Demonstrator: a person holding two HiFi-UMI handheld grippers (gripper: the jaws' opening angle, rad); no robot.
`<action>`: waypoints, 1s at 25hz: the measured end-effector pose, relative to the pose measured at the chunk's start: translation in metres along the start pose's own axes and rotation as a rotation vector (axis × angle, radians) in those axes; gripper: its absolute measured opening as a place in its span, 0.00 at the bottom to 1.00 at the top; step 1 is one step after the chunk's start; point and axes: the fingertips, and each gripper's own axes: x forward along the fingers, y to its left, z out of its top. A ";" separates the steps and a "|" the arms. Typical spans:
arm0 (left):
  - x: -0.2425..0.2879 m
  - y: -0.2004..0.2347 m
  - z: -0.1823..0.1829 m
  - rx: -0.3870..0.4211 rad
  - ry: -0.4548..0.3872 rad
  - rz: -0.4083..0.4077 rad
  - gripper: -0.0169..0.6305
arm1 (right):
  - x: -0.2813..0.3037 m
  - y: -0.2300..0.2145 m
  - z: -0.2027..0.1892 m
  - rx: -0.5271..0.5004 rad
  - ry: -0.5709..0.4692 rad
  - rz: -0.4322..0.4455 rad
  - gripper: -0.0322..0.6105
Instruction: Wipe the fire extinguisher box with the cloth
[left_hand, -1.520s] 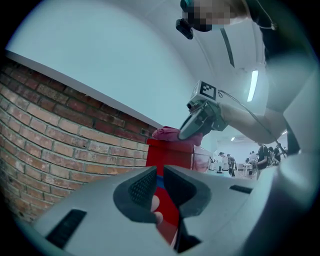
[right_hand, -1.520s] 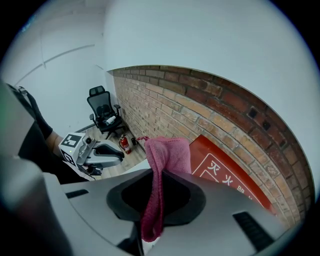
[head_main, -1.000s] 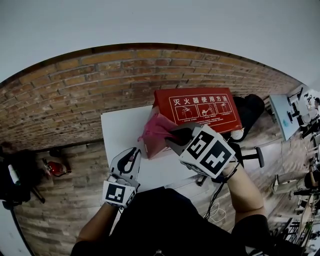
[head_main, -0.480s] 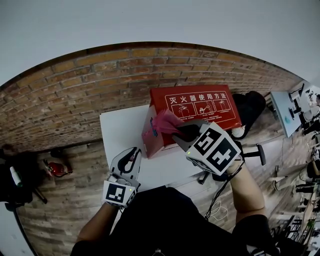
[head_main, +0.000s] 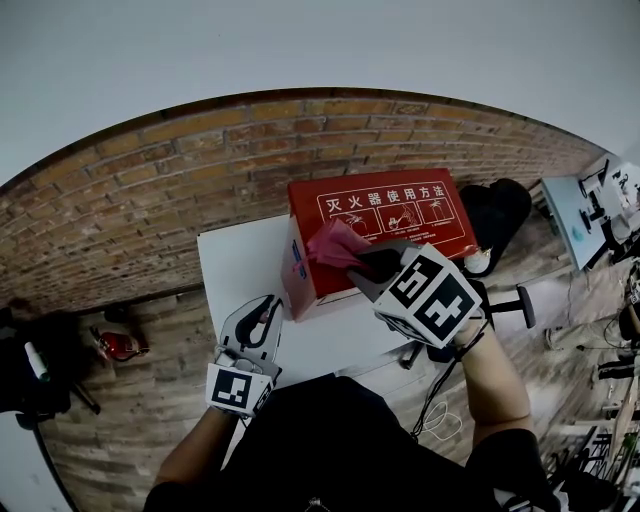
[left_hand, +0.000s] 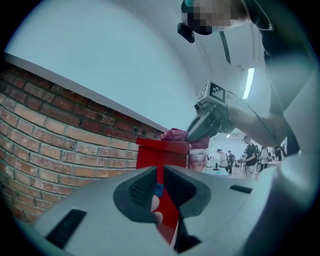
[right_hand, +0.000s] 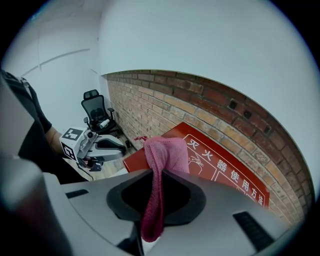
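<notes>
The red fire extinguisher box (head_main: 385, 215) lies on a white table (head_main: 240, 270) against the brick wall. My right gripper (head_main: 365, 262) is shut on a pink cloth (head_main: 335, 243), which rests bunched on the box's top near its left end. In the right gripper view the cloth (right_hand: 162, 160) hangs from the pinched jaws of that gripper (right_hand: 159, 175) over the box's printed lid (right_hand: 225, 170). My left gripper (head_main: 268, 305) stays low over the table's near left, short of the box's end. Its jaws are drawn together with nothing between them. It faces the box's end face (left_hand: 160, 155).
A brick wall (head_main: 200, 180) runs behind the table. A black office chair (head_main: 500, 215) stands to the right of the box. A small red object (head_main: 120, 345) lies on the floor at the left. People (left_hand: 247, 150) stand far off in the room.
My right gripper has carried the cloth from the box's left end rightward onto its top. The left gripper has barely shifted.
</notes>
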 end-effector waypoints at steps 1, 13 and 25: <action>0.001 -0.001 0.001 0.004 -0.002 0.000 0.13 | -0.001 -0.001 -0.001 0.002 -0.002 0.000 0.15; 0.010 -0.012 -0.001 0.011 0.007 0.002 0.13 | -0.008 -0.016 -0.015 0.020 -0.017 -0.005 0.15; 0.022 -0.027 -0.002 0.010 0.004 -0.008 0.13 | -0.016 -0.036 -0.033 0.049 -0.031 -0.006 0.15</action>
